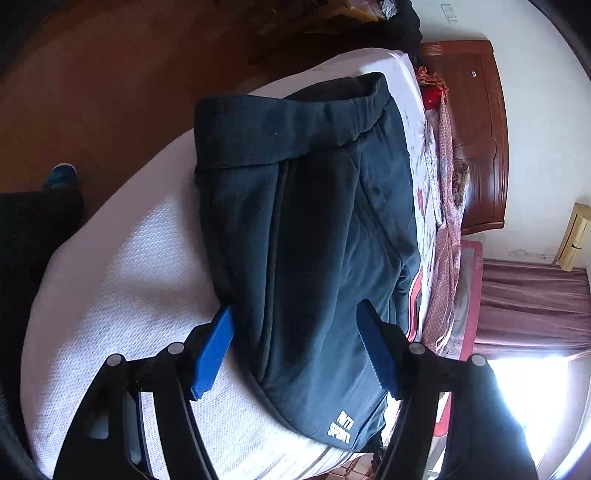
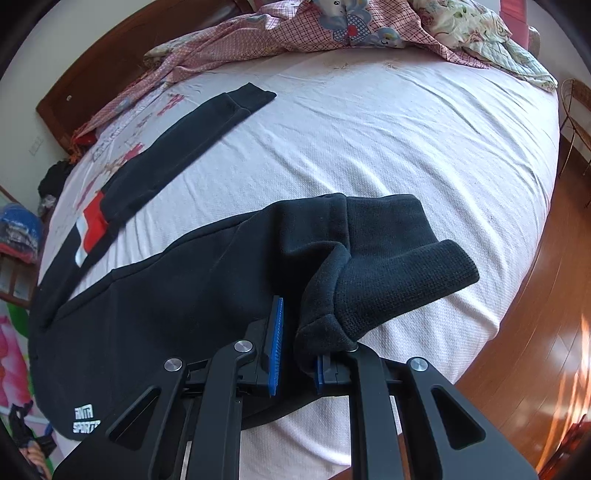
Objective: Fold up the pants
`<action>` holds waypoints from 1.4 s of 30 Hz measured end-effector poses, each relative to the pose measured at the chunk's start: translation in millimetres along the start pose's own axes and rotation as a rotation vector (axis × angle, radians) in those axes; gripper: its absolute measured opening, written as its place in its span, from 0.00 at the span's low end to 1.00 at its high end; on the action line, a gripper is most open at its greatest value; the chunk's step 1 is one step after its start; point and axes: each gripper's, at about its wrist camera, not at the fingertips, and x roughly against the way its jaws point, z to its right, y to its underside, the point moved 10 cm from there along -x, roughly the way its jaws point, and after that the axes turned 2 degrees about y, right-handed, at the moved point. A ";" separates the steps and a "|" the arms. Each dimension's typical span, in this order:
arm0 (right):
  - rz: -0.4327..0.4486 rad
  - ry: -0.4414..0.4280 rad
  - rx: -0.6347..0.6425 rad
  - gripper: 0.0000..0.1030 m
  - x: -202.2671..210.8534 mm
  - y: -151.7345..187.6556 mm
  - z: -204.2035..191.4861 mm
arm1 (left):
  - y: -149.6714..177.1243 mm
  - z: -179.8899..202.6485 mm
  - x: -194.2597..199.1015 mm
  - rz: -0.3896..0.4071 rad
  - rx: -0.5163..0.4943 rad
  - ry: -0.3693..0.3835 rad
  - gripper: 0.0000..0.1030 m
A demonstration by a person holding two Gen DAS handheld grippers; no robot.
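Observation:
Dark navy sweatpants [image 1: 314, 229] lie on a bed with a white cover [image 1: 122, 295]. A white "SPORTS" logo [image 1: 341, 428] shows near the closest edge. My left gripper [image 1: 295, 314] is open, its blue pads on either side of the pants, just above the fabric. In the right wrist view the pants [image 2: 166, 314] stretch left, with one leg [image 2: 177, 155] lying flat toward the far side. My right gripper [image 2: 295, 332] is shut on the ribbed cuff [image 2: 388, 291] of the other leg, which bunches over the right finger.
Pink patterned bedding [image 2: 295, 33] is heaped along the far side of the bed. A wooden headboard [image 1: 476, 140] stands by the wall. Wooden floor [image 2: 535, 314] lies beyond the bed's edge. A curtain [image 1: 532, 302] and bright window are at the right.

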 end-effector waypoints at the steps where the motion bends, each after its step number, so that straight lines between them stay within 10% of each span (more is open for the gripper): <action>1: 0.001 -0.002 -0.002 0.13 0.0 0.4 0.3 | -0.7 3.0 -2.1 0.005 0.008 0.004 0.65; 4: 0.001 -0.008 -0.019 0.13 -1.0 1.5 2.1 | -2.9 10.2 -8.5 0.037 0.028 -0.007 0.65; 5: 0.003 -0.006 -0.020 0.13 -1.3 1.4 2.8 | -2.8 9.9 -10.4 0.043 0.023 -0.025 0.55; 6: 0.004 0.002 -0.017 0.13 -2.1 1.3 3.6 | -3.1 7.0 -12.2 0.048 0.010 -0.061 0.18; 8: 0.009 0.014 -0.004 0.13 -3.0 0.1 3.4 | -6.5 1.5 -17.5 0.042 0.007 -0.078 0.11; 26: 0.115 -0.004 0.021 0.13 38.7 -10.2 24.4 | 39.7 35.1 86.3 0.042 -0.079 0.046 0.08; 34: 0.086 -0.010 0.048 0.13 38.4 3.1 37.0 | 73.3 -13.3 106.0 -0.038 -0.019 -0.076 0.08; 38: -0.013 -0.126 -0.172 0.33 10.4 14.2 57.5 | 62.6 -31.2 88.1 -0.069 -0.043 -0.146 0.12; 42: -0.024 -0.285 -0.463 0.41 3.4 15.7 72.3 | 62.9 -22.8 106.7 -0.022 -0.292 -0.371 0.17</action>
